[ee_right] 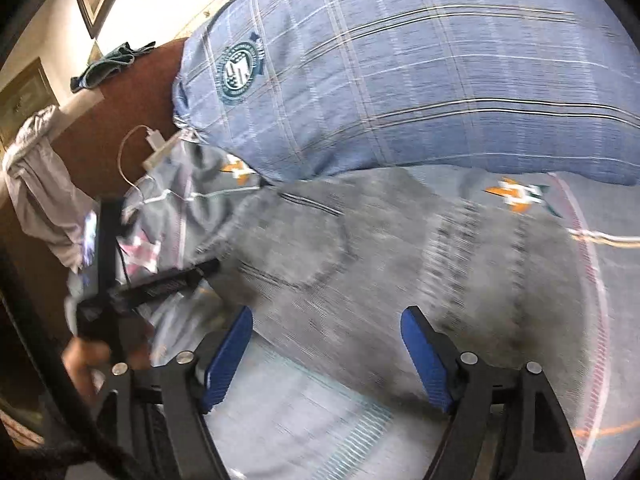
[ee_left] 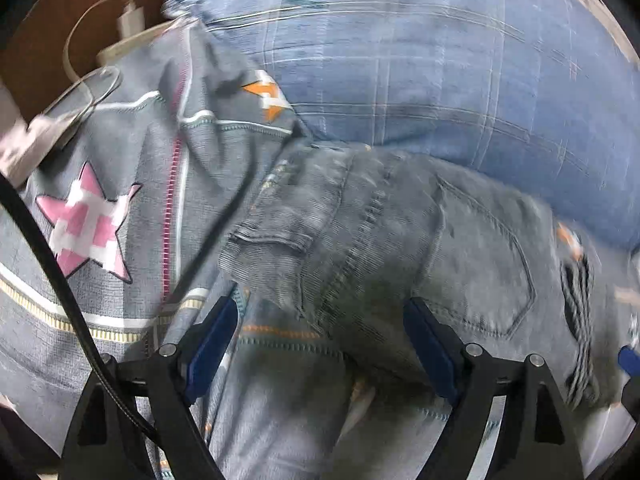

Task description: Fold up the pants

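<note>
On the bed (ee_left: 100, 312), with its patterned grey cover, we are working just below the blue checked pillow (ee_left: 460, 60), where the jeans (ee_left: 400, 240) are lying bunched. Each hand-held gripper, left (ee_left: 324, 336) and right (ee_right: 328, 352), is gaping empty; we should be pinching the waistband corners evenly.

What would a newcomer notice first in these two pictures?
Probably the grey jeans, bunched mid-bed just ahead of the open left gripper. Behind them rises a big blue plaid pillow with a round crest. A pink star marks the bedspread at the left.
</note>
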A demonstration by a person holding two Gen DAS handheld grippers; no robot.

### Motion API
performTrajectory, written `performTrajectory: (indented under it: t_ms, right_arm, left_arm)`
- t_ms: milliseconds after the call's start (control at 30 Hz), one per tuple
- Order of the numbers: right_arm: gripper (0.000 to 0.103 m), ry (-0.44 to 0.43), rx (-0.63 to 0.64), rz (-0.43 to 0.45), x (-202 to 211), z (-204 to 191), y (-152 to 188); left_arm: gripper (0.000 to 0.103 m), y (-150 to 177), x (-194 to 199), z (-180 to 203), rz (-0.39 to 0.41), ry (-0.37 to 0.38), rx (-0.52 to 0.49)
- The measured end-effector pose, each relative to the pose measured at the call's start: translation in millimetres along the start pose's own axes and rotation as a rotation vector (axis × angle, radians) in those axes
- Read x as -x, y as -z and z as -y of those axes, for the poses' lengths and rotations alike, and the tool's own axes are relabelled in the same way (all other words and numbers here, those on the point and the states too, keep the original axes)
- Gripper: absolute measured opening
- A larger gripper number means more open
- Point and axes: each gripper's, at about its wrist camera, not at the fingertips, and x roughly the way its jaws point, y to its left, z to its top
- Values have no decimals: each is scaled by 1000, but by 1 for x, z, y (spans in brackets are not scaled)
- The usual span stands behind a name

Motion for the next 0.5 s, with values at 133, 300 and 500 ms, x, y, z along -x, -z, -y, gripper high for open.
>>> performTrajectory:
  t_ms: [133, 300, 500]
  right_arm:
    - [80, 17, 2, -19, -31, -17, -31]
    - [80, -47, -64, -134, -78, -13, -32]
    - [80, -12, -45, -157, -103, 2, -11]
  left_arm:
    - [85, -4, 2, -27, 14, 64, 194]
    - [85, 1, -27, -40, -105, 29, 202]
    - [85, 2, -56, -36, -195, 43, 269]
